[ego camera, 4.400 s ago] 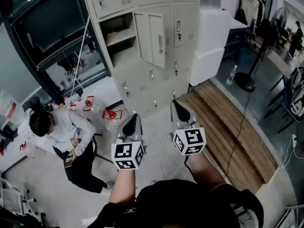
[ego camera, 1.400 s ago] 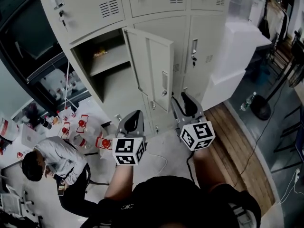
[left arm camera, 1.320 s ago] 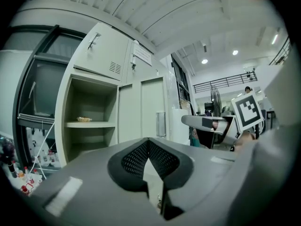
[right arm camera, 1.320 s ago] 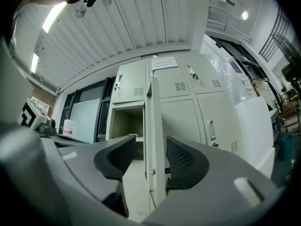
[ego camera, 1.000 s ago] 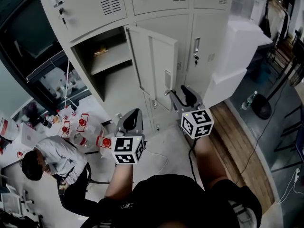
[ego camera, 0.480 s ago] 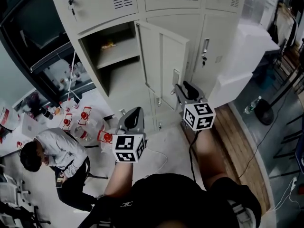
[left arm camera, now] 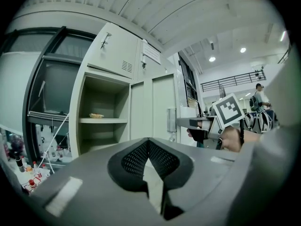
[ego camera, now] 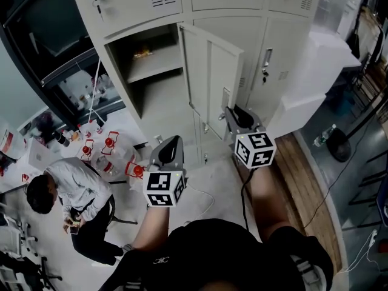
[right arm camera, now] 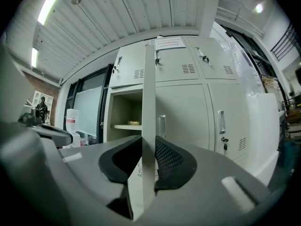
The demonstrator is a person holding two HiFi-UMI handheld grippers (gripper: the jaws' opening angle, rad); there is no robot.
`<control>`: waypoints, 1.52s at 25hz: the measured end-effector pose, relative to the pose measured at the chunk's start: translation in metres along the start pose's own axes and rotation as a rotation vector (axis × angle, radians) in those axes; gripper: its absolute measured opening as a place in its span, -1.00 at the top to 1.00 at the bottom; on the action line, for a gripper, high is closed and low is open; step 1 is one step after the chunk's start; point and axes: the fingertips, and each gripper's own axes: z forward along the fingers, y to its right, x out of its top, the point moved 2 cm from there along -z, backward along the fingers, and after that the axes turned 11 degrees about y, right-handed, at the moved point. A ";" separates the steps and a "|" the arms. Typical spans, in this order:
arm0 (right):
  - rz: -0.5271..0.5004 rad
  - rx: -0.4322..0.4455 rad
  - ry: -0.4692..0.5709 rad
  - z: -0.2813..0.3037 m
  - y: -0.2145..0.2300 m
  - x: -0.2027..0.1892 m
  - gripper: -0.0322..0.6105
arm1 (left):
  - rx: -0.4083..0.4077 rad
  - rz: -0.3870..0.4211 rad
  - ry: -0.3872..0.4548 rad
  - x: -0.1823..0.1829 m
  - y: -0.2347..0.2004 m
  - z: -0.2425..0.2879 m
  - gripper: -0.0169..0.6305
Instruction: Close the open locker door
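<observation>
Right tongs: the right tongs (right arm camera: 148, 144) are clamped on the free edge of the open pale grey metal locker door (ego camera: 212, 71). One dark ribbed pad sits against each face, and the edge runs upright straight between them.
Left tongs: the left tongs (left arm camera: 149, 142) have their tips pressed together with nothing between them. They hang lower than the right tongs and to their left, well apart from the door.
Door: it is swung out from the tall pale grey metal locker bank (ego camera: 136, 2) toward the person, hinged at the side away from the right tongs. Its slim upright metal handle (ego camera: 225, 99) sits just beyond the right tongs' tips.
Open compartment: the exposed rectangular locker compartment (ego camera: 159, 96) lies ahead of the left tongs and left of the right tongs. A flat grey shelf (ego camera: 151, 65) crosses it, with a small yellowish item (ego camera: 142, 54) lying on that shelf.
Right of the right tongs: a closed grey locker door with a dangling key (ego camera: 265, 65), then a white boxy unit (ego camera: 312, 71).
Left of the left tongs: red-and-white bottles (ego camera: 109, 145) clustered on the pale floor (ego camera: 209, 174) surface, and farther off a crouched person in a white shirt (ego camera: 66, 187).
</observation>
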 end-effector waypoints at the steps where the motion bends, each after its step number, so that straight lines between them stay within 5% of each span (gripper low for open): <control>1: 0.000 0.013 -0.002 0.000 -0.005 0.000 0.60 | 0.004 -0.001 -0.002 -0.001 0.000 -0.002 0.95; 18: -0.001 0.148 -0.008 0.010 -0.087 -0.002 0.56 | 0.160 -0.025 -0.021 -0.010 -0.034 -0.060 0.95; 38: 0.020 0.192 -0.011 0.046 -0.168 -0.010 0.60 | 0.215 -0.016 -0.009 -0.005 -0.084 -0.097 0.95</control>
